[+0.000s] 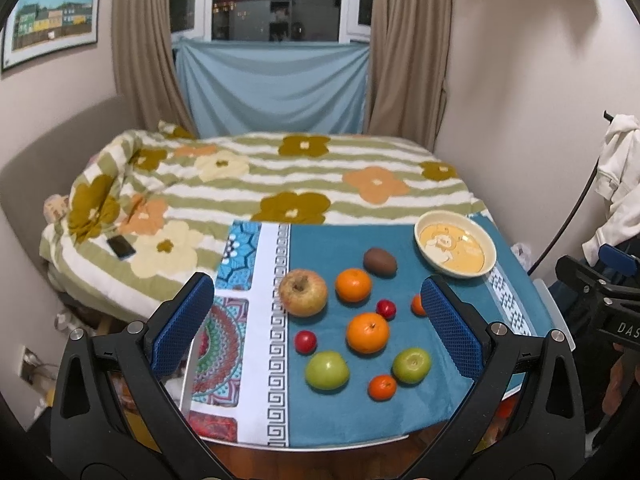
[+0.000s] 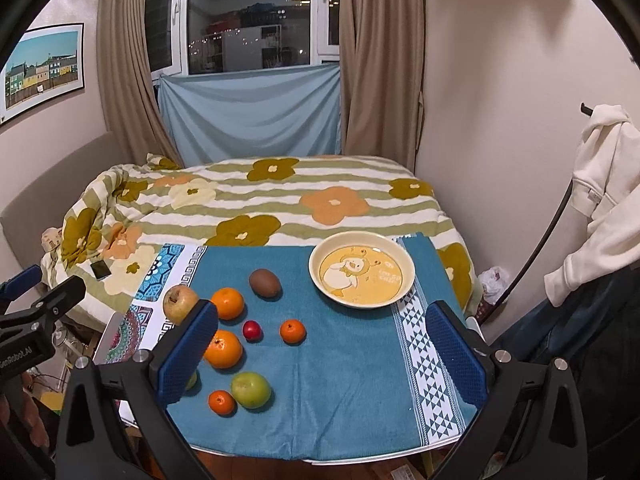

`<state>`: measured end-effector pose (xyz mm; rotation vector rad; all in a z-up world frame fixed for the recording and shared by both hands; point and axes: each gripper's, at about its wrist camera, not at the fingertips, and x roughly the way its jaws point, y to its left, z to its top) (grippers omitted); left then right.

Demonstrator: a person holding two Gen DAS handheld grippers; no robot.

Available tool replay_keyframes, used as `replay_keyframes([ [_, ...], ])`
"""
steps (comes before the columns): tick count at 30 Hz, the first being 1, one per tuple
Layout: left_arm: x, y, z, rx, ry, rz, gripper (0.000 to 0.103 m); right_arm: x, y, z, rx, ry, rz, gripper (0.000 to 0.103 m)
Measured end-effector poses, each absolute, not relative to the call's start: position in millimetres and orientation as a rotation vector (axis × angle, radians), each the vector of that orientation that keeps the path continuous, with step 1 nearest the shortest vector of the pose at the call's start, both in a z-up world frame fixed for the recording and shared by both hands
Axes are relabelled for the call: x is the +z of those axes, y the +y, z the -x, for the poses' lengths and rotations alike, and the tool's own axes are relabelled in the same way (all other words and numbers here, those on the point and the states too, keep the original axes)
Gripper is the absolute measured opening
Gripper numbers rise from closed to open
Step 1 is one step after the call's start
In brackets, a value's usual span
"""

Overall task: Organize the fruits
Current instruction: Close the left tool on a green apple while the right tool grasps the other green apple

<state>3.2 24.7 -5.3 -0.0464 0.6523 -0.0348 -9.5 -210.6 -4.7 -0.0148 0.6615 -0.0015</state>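
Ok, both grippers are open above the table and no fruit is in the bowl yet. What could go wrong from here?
1. The fruits are round and loose on the blue towel; a nudge could roll the small orange, which lies near the front edge, off the table.
2. That orange sits close against a green apple, so closing on one may knock the other.
3. The bowl looks shallow; piled fruit such as the big apple might roll back out.

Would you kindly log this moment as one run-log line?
left gripper: open, empty | right gripper: open, empty | bowl: empty | fruits: loose on towel
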Motion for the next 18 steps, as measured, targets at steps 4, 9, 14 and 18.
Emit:
replay_keyframes([
  [4, -25, 32, -13, -0.057, 0.718, 0.044, 0.103, -22, -204, 4, 0.04, 0.712, 0.022, 0.103],
  [9, -62, 36, -16, -0.066, 0.794, 0.045, 0.103, -56, -200, -1, 0.131, 0.761, 0.076, 0.103],
  [14, -100, 34, -18, -0.049, 0.854, 0.089, 0.103, -91, -200, -13, 0.265, 0.805, 0.143, 0.103],
  [18, -125, 27, -22, -0.008, 0.893, 0.126, 0.103, -116, -197, -24, 0.389, 0.829, 0.198, 0.103],
])
